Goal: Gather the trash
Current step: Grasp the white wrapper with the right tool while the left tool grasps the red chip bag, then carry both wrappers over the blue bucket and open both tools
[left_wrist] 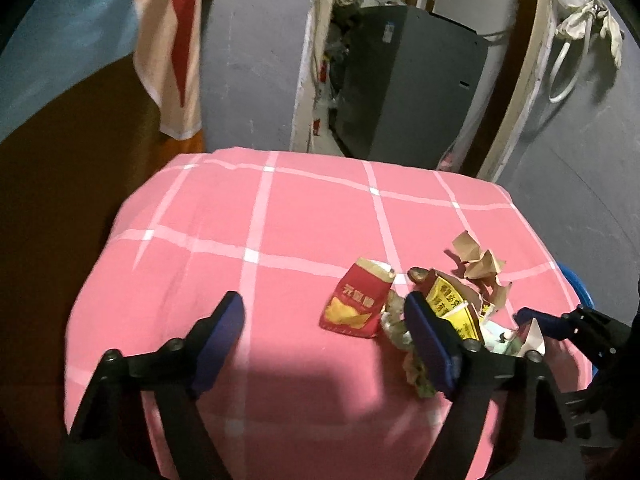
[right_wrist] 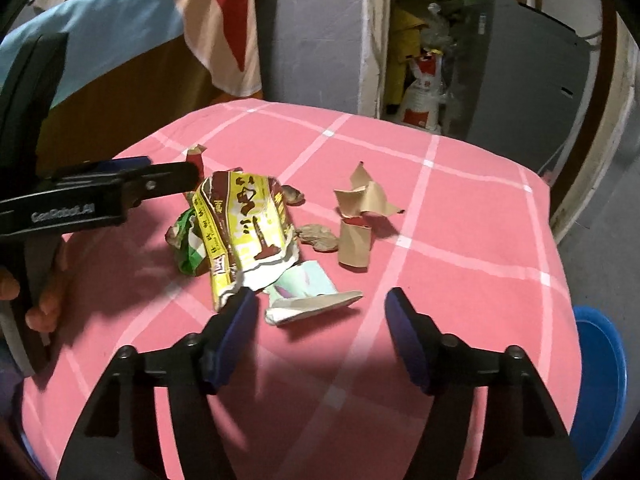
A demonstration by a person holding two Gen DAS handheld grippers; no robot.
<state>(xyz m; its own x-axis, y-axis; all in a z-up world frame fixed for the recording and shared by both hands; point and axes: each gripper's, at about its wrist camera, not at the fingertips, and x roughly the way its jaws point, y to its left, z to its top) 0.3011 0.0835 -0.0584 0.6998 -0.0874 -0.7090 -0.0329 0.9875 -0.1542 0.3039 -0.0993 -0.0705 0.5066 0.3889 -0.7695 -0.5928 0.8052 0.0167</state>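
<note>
The trash sits in a loose pile toward the right side of the pink checked worktop [right_wrist: 460, 216]. Biggest piece is a torn yellow-and-brown wrapper [right_wrist: 244, 224] with dark lettering I can't really read. Just left of it and behind, there's a red snack bag [left_wrist: 354, 300] with a chips picture and yellow characters on it. Tucked against the wrapper's left side is a crumpled green-and-white wrapper [right_wrist: 188, 248], and touching its near end is a pale mint paper scrap [right_wrist: 308, 296]. Right of the wrapper, a crumpled brown paper piece [right_wrist: 360, 220] lies a little apart.

The right claw [right_wrist: 320, 320] hangs wide open just in front of the wrapper, holding nothing, mint scrap between its tips. The left claw [left_wrist: 324, 324] is also spread wide and empty, left of the wrapper; its side reads "GenRobot.AI".

Right of the wrapper, past the worktop edge, sits a blue bin [right_wrist: 600, 380]; can't tell what's inside. Plenty of bare cloth left of the pile.
</note>
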